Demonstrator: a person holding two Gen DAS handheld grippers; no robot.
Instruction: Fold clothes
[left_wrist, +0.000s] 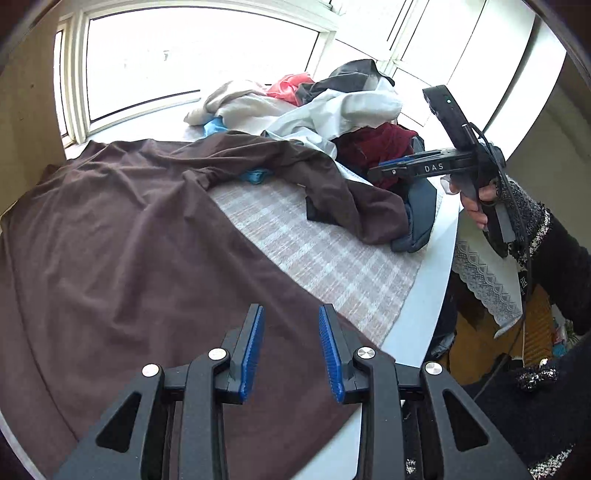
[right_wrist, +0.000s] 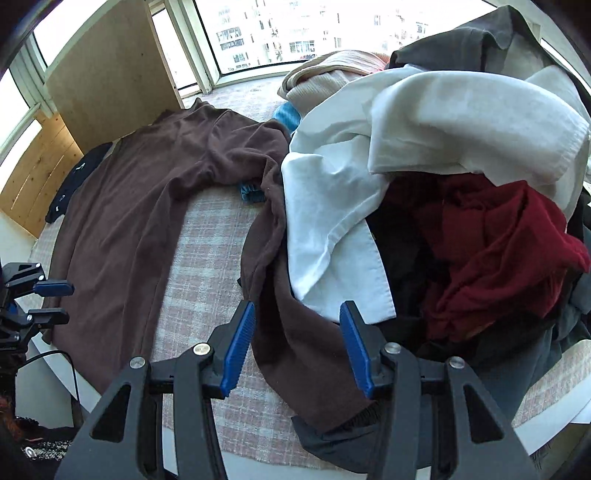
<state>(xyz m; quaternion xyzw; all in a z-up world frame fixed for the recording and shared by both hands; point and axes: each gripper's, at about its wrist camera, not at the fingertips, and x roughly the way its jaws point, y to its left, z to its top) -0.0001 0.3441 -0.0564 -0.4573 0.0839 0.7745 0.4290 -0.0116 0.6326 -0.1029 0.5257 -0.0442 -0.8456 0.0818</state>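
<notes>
A brown long-sleeved shirt (left_wrist: 122, 236) lies spread on the checked tablecloth (left_wrist: 317, 254); one sleeve (left_wrist: 354, 199) runs toward the clothes pile. My left gripper (left_wrist: 291, 314) is open and empty above the shirt's lower hem. My right gripper (right_wrist: 297, 314) is open and empty, hovering over the brown sleeve (right_wrist: 295, 332), jaws to either side of it. The shirt body (right_wrist: 147, 206) shows at the left in the right wrist view. The right gripper also shows from the side in the left wrist view (left_wrist: 376, 171), held in a hand.
A pile of unfolded clothes (right_wrist: 443, 166) with white, dark red, grey and beige pieces fills the table's far right. A small blue item (right_wrist: 253, 192) lies by the sleeve. The table edge (left_wrist: 424, 295) is near on the right. A wooden board (right_wrist: 107, 77) stands at the back left.
</notes>
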